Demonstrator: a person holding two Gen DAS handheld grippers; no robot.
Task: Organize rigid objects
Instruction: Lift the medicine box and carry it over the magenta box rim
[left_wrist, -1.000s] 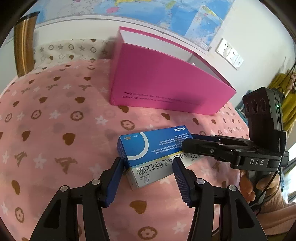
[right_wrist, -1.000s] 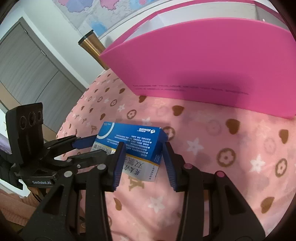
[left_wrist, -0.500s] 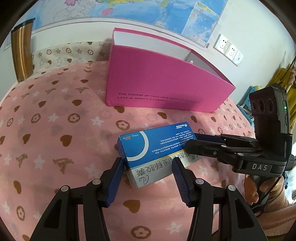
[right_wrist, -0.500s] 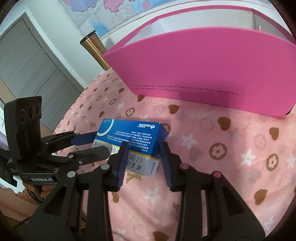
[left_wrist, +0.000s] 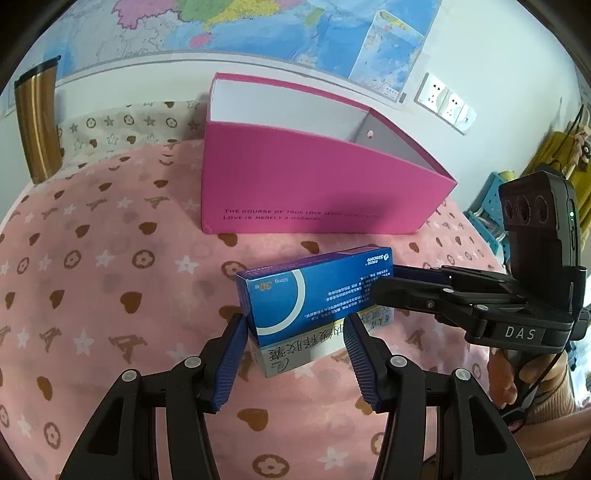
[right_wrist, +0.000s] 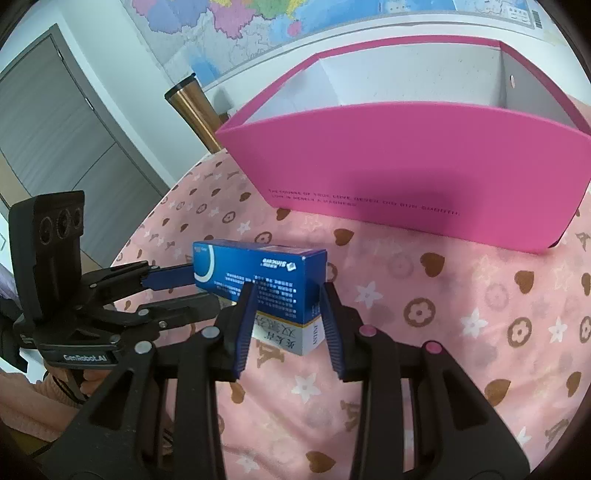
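Two stacked rectangular cardboard medicine boxes, blue one (left_wrist: 314, 291) atop white one (left_wrist: 295, 352), are pinched at opposite ends by the left claw (left_wrist: 293, 356) and right claw (right_wrist: 288, 321), long axis running between them. The open pink cardboard bin (left_wrist: 317, 192) stands straight ahead.

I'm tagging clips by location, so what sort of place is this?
Probably a home room, maybe a bedroom or study: a wall map, a pink patterned cloth, a closet door, and wall sockets.

map (left_wrist: 258, 29) – wall | gold tumbler (left_wrist: 37, 125) – left | sockets (left_wrist: 445, 101) | grey door (right_wrist: 55, 122)
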